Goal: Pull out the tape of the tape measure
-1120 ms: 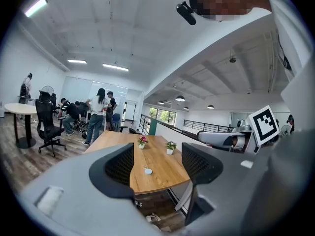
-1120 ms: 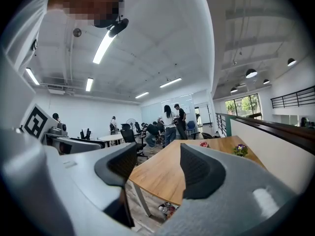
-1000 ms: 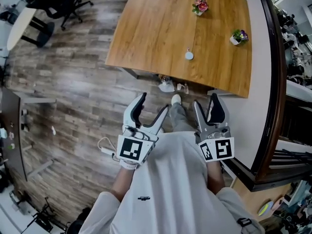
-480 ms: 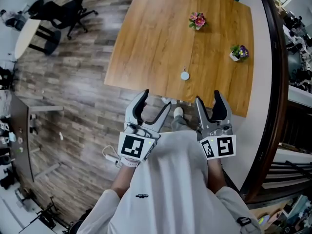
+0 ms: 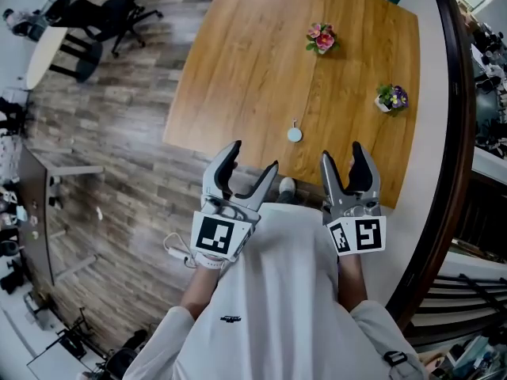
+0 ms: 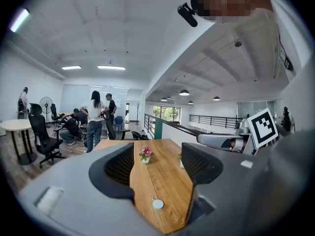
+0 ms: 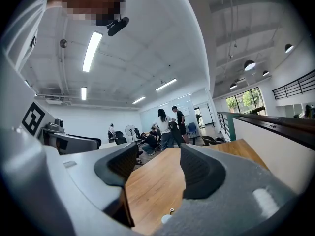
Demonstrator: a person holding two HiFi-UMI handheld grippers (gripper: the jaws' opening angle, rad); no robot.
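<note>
A small round white tape measure (image 5: 295,134) with a short tab lies on the wooden table (image 5: 238,70) near its front edge. It also shows as a white disc (image 6: 157,204) between the left jaws' view and at the bottom of the right gripper view (image 7: 167,218). My left gripper (image 5: 252,161) hovers open just in front of the table's near edge. My right gripper (image 5: 344,158) is open too, held over the table's front right part. Nothing is between either pair of jaws.
Two small flower pots stand on the table, pink flowers (image 5: 321,37) far middle and purple flowers (image 5: 391,98) at the right. Office chairs (image 5: 95,14) and a round white table (image 5: 43,42) stand at the far left. Several people (image 6: 96,117) stand beyond the table. A curved railing (image 5: 459,133) runs along the right.
The person has stepped closer to the table; both grippers have moved forward to its front edge, still open. The tape measure has not moved on the table.
</note>
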